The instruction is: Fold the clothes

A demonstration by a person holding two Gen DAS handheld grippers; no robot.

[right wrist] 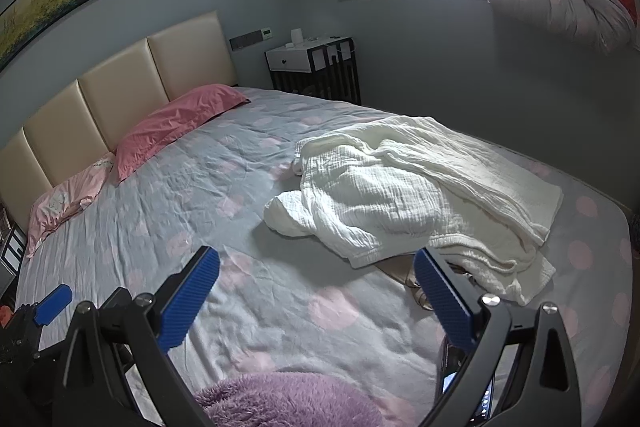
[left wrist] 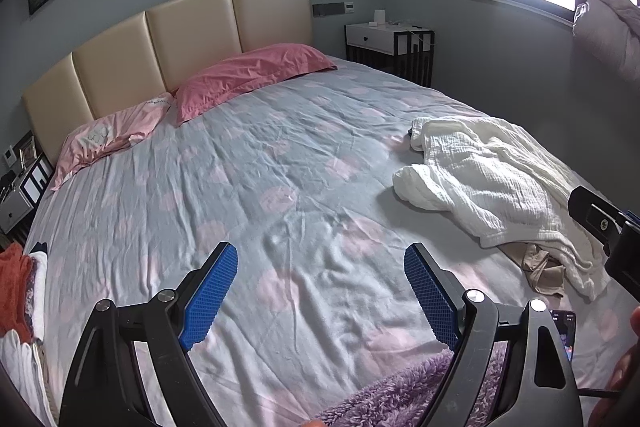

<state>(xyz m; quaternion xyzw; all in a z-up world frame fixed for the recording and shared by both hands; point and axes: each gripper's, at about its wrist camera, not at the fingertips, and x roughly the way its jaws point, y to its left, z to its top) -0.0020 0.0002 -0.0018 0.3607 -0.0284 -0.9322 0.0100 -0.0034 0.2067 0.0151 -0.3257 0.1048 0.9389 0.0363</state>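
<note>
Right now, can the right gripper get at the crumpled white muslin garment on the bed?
Probably yes. The right gripper is open and empty, and the crumpled white muslin garment lies just ahead on the bedsheet with nothing between them.

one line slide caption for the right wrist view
Open right gripper hovers over the bed, facing a crumpled white garment.

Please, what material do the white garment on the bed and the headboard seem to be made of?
White garment: probably a light crinkled cotton gauze, matte; its whole surface shows fine wavy ridges and it lies in soft folds. Headboard: likely padded leather or imitation leather, cream, with a slight sheen; the smooth panels are parted by sunken seams. Which of the two cannot be told.
</note>
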